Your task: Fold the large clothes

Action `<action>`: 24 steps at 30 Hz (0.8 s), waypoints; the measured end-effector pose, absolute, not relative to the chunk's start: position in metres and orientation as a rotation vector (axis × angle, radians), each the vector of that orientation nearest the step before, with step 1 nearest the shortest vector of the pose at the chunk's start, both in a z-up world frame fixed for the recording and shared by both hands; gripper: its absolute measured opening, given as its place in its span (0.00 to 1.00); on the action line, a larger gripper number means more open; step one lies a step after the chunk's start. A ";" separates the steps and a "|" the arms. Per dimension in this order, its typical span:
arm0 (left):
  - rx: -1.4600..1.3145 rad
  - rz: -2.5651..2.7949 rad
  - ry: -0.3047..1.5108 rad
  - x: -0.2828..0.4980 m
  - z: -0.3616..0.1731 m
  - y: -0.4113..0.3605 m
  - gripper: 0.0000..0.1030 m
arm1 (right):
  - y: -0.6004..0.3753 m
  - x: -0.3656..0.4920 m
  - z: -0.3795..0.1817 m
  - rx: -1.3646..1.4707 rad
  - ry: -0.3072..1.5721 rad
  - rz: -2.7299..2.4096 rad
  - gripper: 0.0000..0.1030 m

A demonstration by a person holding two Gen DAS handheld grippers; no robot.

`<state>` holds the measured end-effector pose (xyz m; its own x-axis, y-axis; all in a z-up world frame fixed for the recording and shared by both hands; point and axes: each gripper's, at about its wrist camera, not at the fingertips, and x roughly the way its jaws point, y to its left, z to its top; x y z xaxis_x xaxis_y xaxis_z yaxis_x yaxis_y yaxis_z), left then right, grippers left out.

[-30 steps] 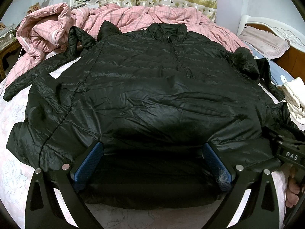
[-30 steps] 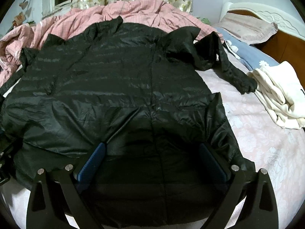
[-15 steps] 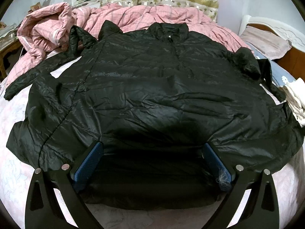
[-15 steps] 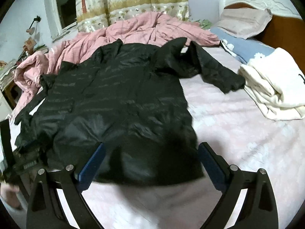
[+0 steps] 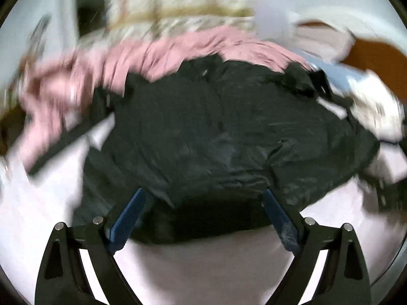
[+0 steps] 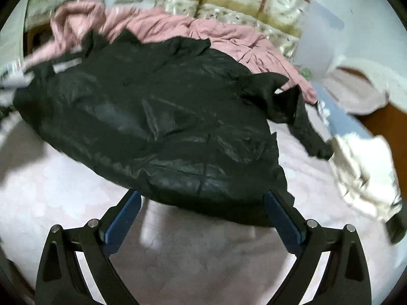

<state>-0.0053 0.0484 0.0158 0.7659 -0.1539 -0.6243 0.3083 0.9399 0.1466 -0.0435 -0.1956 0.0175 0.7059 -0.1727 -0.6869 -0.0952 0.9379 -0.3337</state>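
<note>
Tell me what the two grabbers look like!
Both look alike. The left gripper and right gripper each have two black, curved arms with cut-out holes and shiny silver bolts. The fingers wear flat blue pads. No cables or sleeves show.

free: near bedsheet [image 6: 203,259] | blocked: black jacket [image 6: 152,117] mid-bed, pink quilt [image 6: 157,25] behind
</note>
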 end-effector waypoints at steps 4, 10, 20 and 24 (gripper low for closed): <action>0.559 -0.304 0.697 0.000 0.017 0.052 0.78 | -0.194 -0.032 0.009 -0.398 0.834 -0.085 0.95; 0.718 -0.365 0.871 0.006 -0.017 0.071 0.79 | -0.204 -0.019 0.008 -0.380 0.860 -0.145 0.84; 0.516 -0.282 0.827 0.022 -0.025 0.094 0.25 | -0.219 -0.015 0.004 -0.361 0.865 -0.232 0.11; 0.497 -0.242 0.795 -0.018 -0.006 0.095 0.19 | -0.231 -0.042 0.023 -0.266 0.848 -0.200 0.08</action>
